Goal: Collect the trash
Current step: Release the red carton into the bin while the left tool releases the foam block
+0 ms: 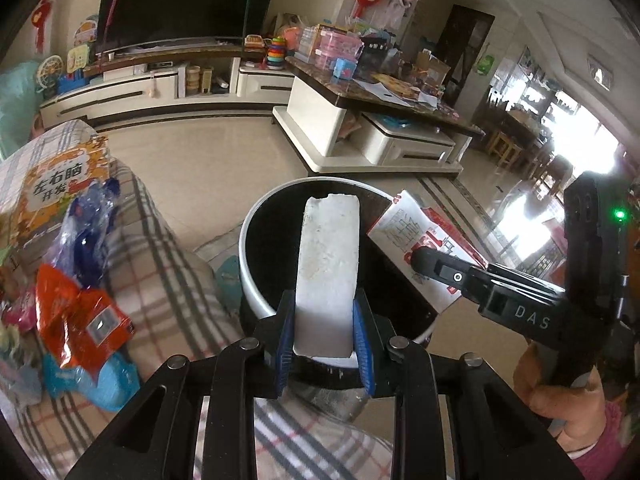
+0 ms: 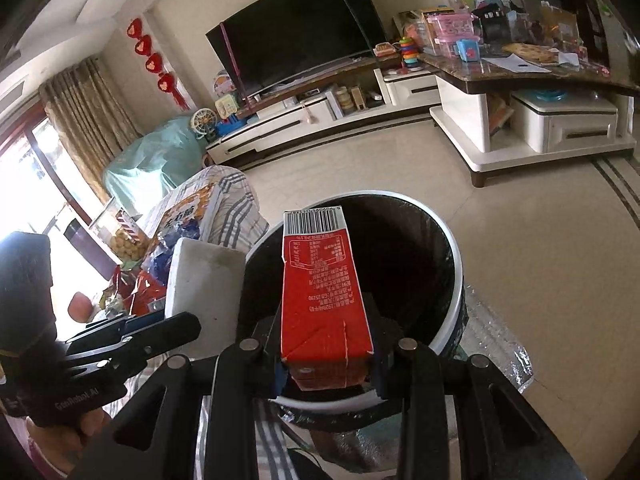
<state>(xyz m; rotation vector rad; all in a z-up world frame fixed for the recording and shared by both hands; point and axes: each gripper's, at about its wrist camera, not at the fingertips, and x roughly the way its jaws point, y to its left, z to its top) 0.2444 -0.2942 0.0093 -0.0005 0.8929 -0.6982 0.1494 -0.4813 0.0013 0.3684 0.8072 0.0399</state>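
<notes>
White foam slab (image 1: 326,276) lengthwise along left gripper (image 1: 325,350), over bin (image 1: 250,280).

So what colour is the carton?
Red, with a white barcode end; the carton shows best in the right wrist view.

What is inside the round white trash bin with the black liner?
Inside the round white trash bin only the black liner shows; no trash is visible there. The red milk carton and the white foam block, held above the opening, cover the bottom.
</notes>
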